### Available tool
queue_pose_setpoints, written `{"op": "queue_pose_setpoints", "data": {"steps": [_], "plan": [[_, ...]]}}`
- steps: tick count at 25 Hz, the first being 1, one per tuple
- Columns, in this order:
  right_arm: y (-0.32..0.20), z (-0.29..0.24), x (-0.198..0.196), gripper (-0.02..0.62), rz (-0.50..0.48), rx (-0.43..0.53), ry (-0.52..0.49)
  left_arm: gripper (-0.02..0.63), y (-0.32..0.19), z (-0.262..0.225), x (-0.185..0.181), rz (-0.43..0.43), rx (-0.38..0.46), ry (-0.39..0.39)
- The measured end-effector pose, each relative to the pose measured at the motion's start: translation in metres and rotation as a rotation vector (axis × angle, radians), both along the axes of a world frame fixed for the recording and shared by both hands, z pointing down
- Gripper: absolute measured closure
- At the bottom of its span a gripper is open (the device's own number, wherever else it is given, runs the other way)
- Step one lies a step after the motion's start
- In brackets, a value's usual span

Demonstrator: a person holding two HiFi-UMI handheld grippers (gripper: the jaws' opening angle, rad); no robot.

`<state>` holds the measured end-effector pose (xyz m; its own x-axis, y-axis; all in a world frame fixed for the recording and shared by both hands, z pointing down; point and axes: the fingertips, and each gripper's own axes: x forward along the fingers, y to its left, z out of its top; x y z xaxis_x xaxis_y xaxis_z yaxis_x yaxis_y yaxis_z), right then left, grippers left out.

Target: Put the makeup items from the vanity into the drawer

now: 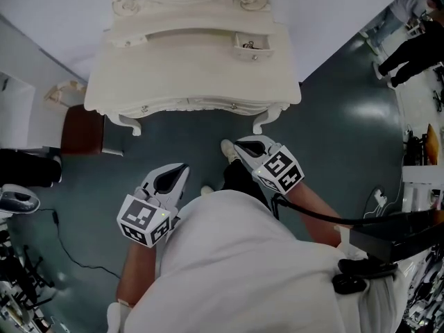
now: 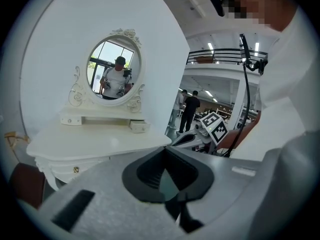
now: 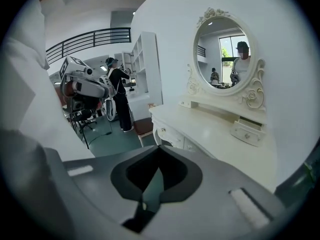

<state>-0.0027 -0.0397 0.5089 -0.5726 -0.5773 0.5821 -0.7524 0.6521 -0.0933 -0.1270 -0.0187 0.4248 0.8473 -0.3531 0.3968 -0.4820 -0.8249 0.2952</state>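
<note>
Both units were clenched and empty. The left gripper [image 1: 182, 168] and the right gripper [image 1: 239, 143] had their jaws pressed together with nothing between them, and I held both close to my body, in front of the vanity [image 1: 187, 75] and well apart from it.

No makeup items showed on the vanity top, which read as bare in all three views. The only candidate was a small dark object [image 1: 248, 45] inside the small drawer [image 1: 253, 54], which stood pulled out on the vanity's raised back shelf, at its right end. It was too small to identify.

Handling estimate: an item of that size is probably light, rigid and smooth-cased, so it could slip or roll. I would grip it across its narrowest section, near mid-length, with modest force.

Surroundings:
- The oval mirror [image 2: 114, 69] rose from the back of the vanity, directly behind the shelf.
- A brown stool [image 1: 82, 130] stood just beside the vanity's left end.
- The front drawers [image 1: 189, 105] under the vanity top were closed.

Nothing stood between the grippers and the vanity except open floor.
</note>
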Motion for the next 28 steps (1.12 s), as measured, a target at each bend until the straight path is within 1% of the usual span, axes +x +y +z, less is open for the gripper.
{"op": "queue_pose_setpoints", "data": {"steps": [7,14,28], "plan": [[0.024,-0.009,-0.025,0.595,-0.029,0.028,-0.005,0.603,0.022,-0.002,-0.012,0.002,0.013,0.008],[0.026,-0.026,-0.045,0.595,-0.062,0.063,-0.005,0.603,0.028,-0.009,-0.023,-0.008,0.027,0.016],[0.034,-0.033,-0.059,0.595,-0.083,0.086,-0.008,0.603,0.034,-0.008,-0.027,0.008,0.031,0.017]]}}
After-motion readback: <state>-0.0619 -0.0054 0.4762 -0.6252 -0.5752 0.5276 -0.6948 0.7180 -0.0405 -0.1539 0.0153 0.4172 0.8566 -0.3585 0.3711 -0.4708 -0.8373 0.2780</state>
